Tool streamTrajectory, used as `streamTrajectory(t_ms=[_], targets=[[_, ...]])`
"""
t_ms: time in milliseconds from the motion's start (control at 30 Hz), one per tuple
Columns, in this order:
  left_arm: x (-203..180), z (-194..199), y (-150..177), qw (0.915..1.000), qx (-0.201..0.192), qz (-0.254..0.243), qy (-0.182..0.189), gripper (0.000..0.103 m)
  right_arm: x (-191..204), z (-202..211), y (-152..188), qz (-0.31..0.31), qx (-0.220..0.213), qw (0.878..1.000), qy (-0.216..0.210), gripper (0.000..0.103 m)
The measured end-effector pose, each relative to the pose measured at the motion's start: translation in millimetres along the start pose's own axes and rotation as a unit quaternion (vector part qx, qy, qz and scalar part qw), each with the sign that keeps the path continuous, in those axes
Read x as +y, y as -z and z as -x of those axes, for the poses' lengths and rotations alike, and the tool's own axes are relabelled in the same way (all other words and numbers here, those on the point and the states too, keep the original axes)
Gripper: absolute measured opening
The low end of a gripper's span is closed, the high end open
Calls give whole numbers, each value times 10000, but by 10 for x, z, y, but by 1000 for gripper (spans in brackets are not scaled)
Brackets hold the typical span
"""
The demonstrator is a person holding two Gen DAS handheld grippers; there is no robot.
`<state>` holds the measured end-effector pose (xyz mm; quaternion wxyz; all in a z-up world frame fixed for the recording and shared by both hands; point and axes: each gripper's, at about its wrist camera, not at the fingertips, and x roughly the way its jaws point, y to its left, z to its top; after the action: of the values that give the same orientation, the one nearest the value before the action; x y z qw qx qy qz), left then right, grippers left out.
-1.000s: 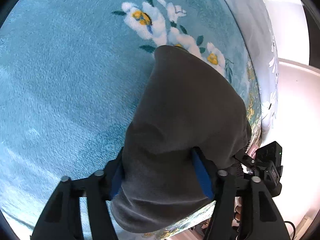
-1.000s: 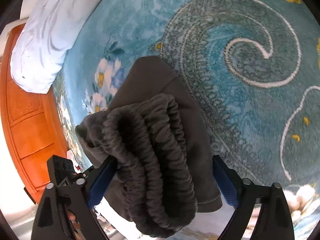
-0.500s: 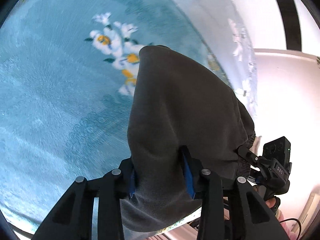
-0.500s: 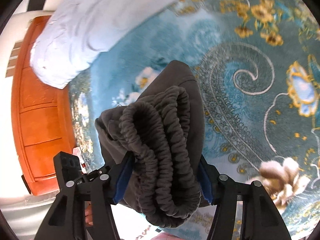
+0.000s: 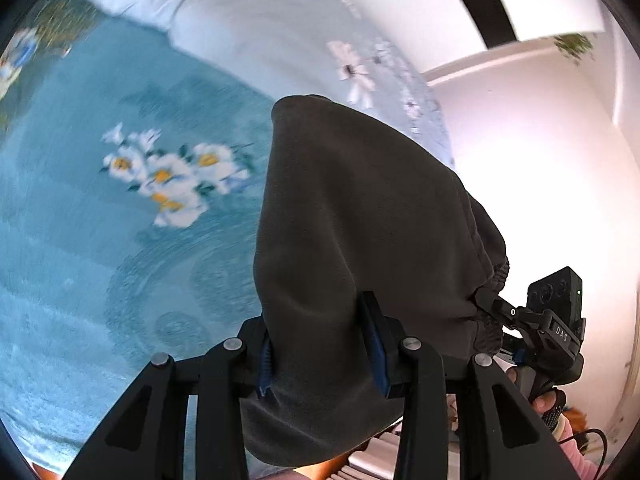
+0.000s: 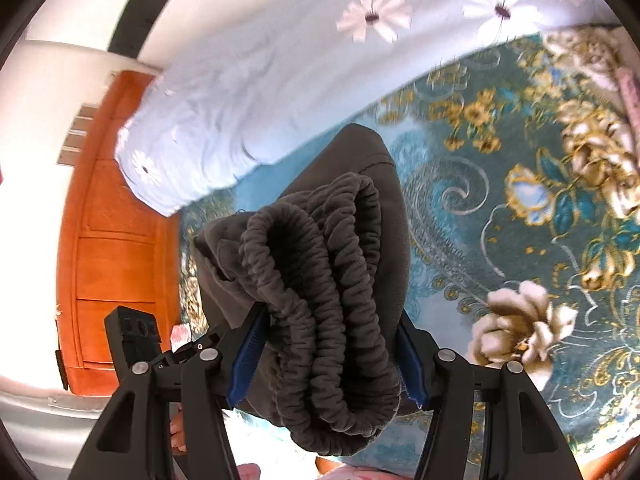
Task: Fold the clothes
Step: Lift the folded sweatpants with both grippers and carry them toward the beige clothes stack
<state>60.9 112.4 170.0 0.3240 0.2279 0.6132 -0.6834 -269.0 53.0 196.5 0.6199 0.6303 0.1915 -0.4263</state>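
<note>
Garment: dark grey sweatpants [image 5: 360,216], bunched, held up between both grippers, hanging ahead of and below the fingers in both views; off the bedspread as far as can be told.
Waistband: ruched elastic waistband [image 6: 320,288], folded in several loops, sits right between the right gripper's pads and spills below them.
Plain end: smooth fabric of the sweatpants fills the left gripper's gap, drapes down under it, rises ahead to a rounded peak.
Left gripper [image 5: 322,354]: closed down on the sweatpants, blue pads pressing cloth from both sides, gap only as wide as the bunched fabric.
Right gripper [image 6: 328,356]: clamped on the waistband bundle, blue pads pushed into it on both sides, moderately wide gap filled with cloth.
Other gripper seen: right unit with its black camera block shows to the right of the left gripper, touching the garment's gathered edge.
Bedspread: teal plush bedspread [image 5: 100,240] with white-yellow flowers, ahead and left of the left gripper; ahead and right of the right gripper it shows gold scrolls and cream roses; blurred.
Duvet: pale blue duvet [image 6: 248,92] with daisy print, far ahead of both grippers.
Wood: orange wooden cabinet [image 6: 108,264], left of the right gripper.
Wall: white wall [image 5: 532,168], right of the left gripper.
</note>
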Motion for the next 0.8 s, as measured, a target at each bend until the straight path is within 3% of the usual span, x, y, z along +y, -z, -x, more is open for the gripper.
streamTrajectory(t_ms=[300,567,800], targets=[[-1008,-77,201,9954,-426,-858,-87,40,-250,974,105,169,-928,9951,-283,63],[-2159,-550,1005,9899,-1075,-923,-108,40,-1012,2079,108,661,-1375,9872,-455,63],[-3124,-1159,1593,9910,-821,-1059,-71,40,-1860,3083,216,654,-1508,9859,-313,63]])
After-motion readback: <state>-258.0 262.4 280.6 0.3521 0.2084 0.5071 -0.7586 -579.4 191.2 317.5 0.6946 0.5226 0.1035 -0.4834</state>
